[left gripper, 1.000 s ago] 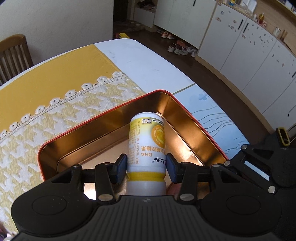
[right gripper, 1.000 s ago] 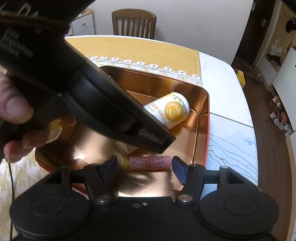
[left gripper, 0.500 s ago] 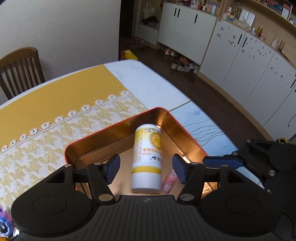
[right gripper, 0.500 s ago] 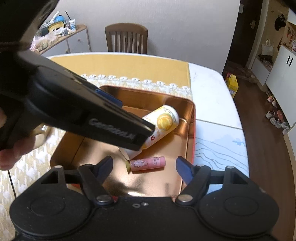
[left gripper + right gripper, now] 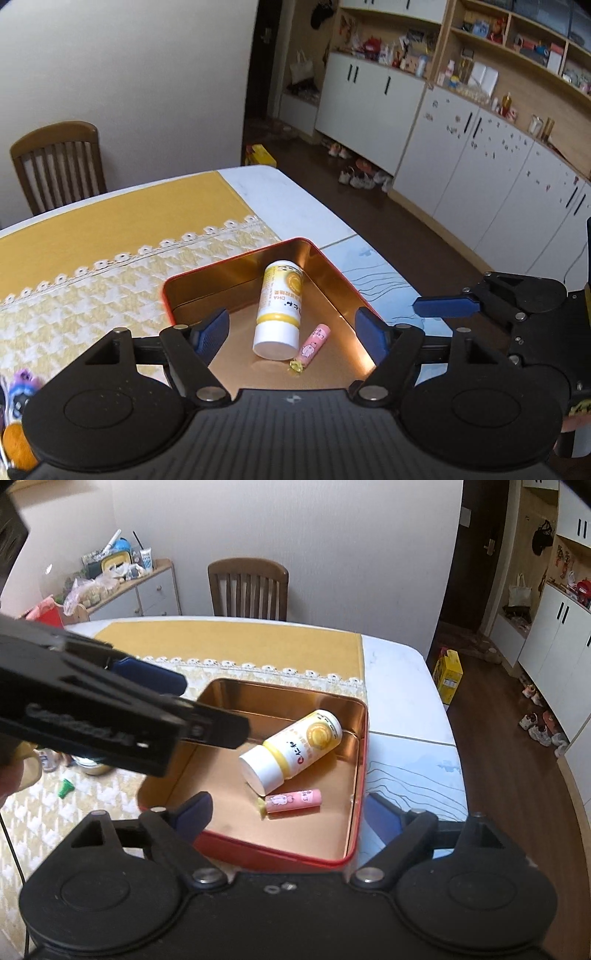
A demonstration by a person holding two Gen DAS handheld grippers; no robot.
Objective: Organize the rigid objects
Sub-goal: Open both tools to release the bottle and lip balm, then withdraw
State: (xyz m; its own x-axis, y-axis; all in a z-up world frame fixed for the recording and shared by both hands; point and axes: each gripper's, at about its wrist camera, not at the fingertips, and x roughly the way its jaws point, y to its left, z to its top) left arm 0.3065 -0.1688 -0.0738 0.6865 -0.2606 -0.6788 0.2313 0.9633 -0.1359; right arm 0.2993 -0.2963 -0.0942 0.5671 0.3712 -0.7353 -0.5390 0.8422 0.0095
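A white and yellow bottle [image 5: 279, 311] [image 5: 291, 751] lies on its side inside a red tin with a gold inside [image 5: 207, 273] [image 5: 284, 853]. Beside it lies a small pink tube [image 5: 314, 341] [image 5: 293, 799]. My left gripper [image 5: 293, 328] hangs above the tin, its jaws opening, and the bottle lies free on the tin floor far below them. My right gripper [image 5: 286, 814] is raised over the tin's near edge, jaws opening too, with nothing between its pads. The left gripper's body crosses the left of the right wrist view.
The tin rests on a table with a yellow lace-edged cloth [image 5: 110, 221] [image 5: 229, 642]. A wooden chair [image 5: 247, 587] stands at the far side. Small toys [image 5: 20, 384] and a green piece [image 5: 65, 788] lie on the cloth. White cabinets [image 5: 461, 155] line the room at right.
The left gripper let go of the bottle and rose away from it. The right gripper opened, left the pink tube in the tin, and lifted back too.
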